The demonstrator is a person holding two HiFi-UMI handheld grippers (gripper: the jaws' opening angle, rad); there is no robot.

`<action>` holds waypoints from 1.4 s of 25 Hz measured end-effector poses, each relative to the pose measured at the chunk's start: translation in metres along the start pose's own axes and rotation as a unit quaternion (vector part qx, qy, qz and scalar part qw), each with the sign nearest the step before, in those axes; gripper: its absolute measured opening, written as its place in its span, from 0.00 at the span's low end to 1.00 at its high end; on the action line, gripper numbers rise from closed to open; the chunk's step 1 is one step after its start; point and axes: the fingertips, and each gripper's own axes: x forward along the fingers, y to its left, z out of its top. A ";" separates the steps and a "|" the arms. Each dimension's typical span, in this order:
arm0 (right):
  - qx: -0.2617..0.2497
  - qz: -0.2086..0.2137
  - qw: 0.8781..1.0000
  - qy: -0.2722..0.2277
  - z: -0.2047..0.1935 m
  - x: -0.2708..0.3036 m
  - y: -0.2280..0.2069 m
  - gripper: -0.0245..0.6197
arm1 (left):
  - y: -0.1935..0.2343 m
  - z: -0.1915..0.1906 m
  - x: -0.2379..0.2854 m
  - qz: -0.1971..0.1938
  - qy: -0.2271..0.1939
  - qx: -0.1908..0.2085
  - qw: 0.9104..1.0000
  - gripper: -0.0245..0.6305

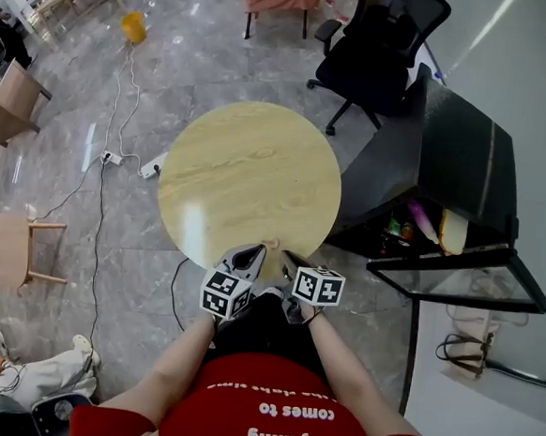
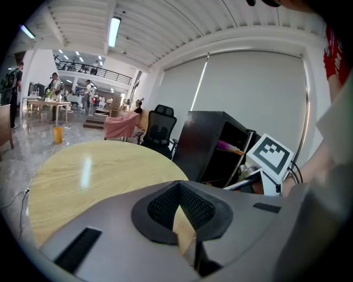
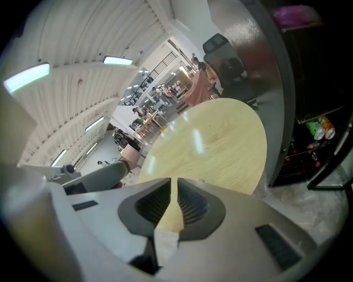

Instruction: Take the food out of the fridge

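Meanwhile, the left claw [image 1: 247,255] is pressed together and empty, the right claw [image 1: 291,261] a sliver apart, both poised over the round bench [image 1: 248,177], likely the landing spot for food [image 1: 421,222] shelved inside the open fridge [image 1: 467,143].

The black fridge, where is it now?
In the head view the black fridge stands at the right, door open, close beside the round wooden table and below the black office chair.

open fridge [image 1: 466,152] just beside round table [image 1: 248,182]
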 end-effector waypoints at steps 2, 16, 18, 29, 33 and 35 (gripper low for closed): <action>-0.016 0.012 1.000 -0.014 0.006 -0.016 0.011 0.10 | -0.007 0.007 -0.005 -0.011 -0.003 0.008 1.000 0.04; -0.041 0.047 0.996 -0.072 0.025 -0.072 0.033 0.10 | -0.046 0.048 -0.007 -0.040 -0.031 0.064 0.997 0.04; -0.059 0.046 0.994 -0.083 0.029 -0.082 0.038 0.10 | -0.056 0.056 -0.007 -0.049 -0.036 0.073 0.995 0.04; -0.148 -0.033 0.965 -0.216 0.083 -0.195 0.034 0.10 | -0.162 0.113 0.019 -0.155 -0.081 0.129 0.976 0.04; -0.178 -0.088 0.944 -0.264 0.097 -0.234 0.022 0.10 | -0.199 0.129 0.032 -0.193 -0.099 0.146 0.965 0.04; -0.178 -0.106 0.937 -0.282 0.101 -0.250 0.017 0.10 | -0.216 0.135 0.037 -0.210 -0.104 0.157 0.959 0.04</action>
